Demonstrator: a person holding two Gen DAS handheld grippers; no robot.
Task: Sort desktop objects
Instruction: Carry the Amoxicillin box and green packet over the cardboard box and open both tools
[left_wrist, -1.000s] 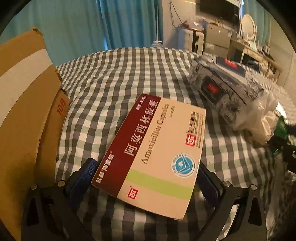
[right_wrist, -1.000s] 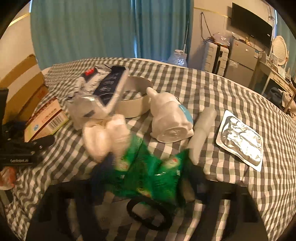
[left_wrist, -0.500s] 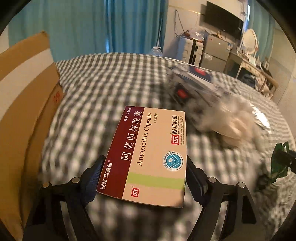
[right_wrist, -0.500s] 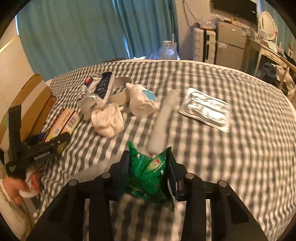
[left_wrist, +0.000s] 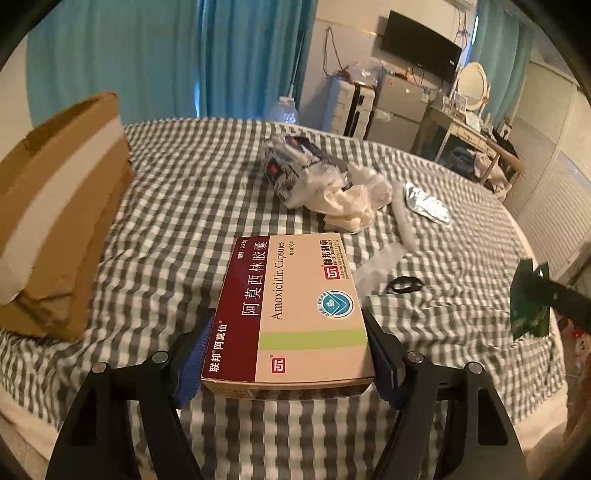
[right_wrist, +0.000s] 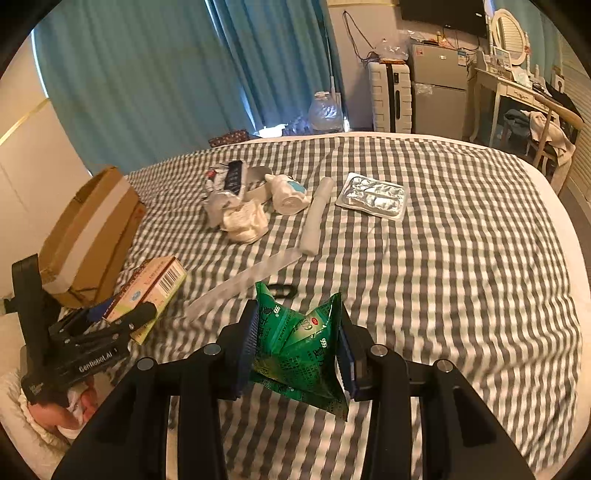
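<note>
My left gripper (left_wrist: 288, 354) is shut on an amoxicillin capsule box (left_wrist: 291, 310), maroon and cream, held flat above the checked cloth. The box also shows in the right wrist view (right_wrist: 147, 286), with the left gripper (right_wrist: 122, 317) at lower left. My right gripper (right_wrist: 297, 347) is shut on a crumpled green sachet (right_wrist: 299, 354), lifted above the cloth. The sachet shows at the right edge of the left wrist view (left_wrist: 528, 302).
An open cardboard box (right_wrist: 88, 236) stands at the left. On the checked cloth (right_wrist: 443, 277) lie a printed pouch (right_wrist: 225, 181), a crumpled white cloth (right_wrist: 245, 221), a white bottle (right_wrist: 290, 194), a white tube (right_wrist: 316, 218), a foil blister pack (right_wrist: 373, 195), a clear strip (right_wrist: 243, 284) and a black ring (left_wrist: 404, 285).
Both grippers have lifted and drawn back from the cloth with their objects. The right gripper pulled the green sachet clear of the pile; the left one leveled the medicine box.
</note>
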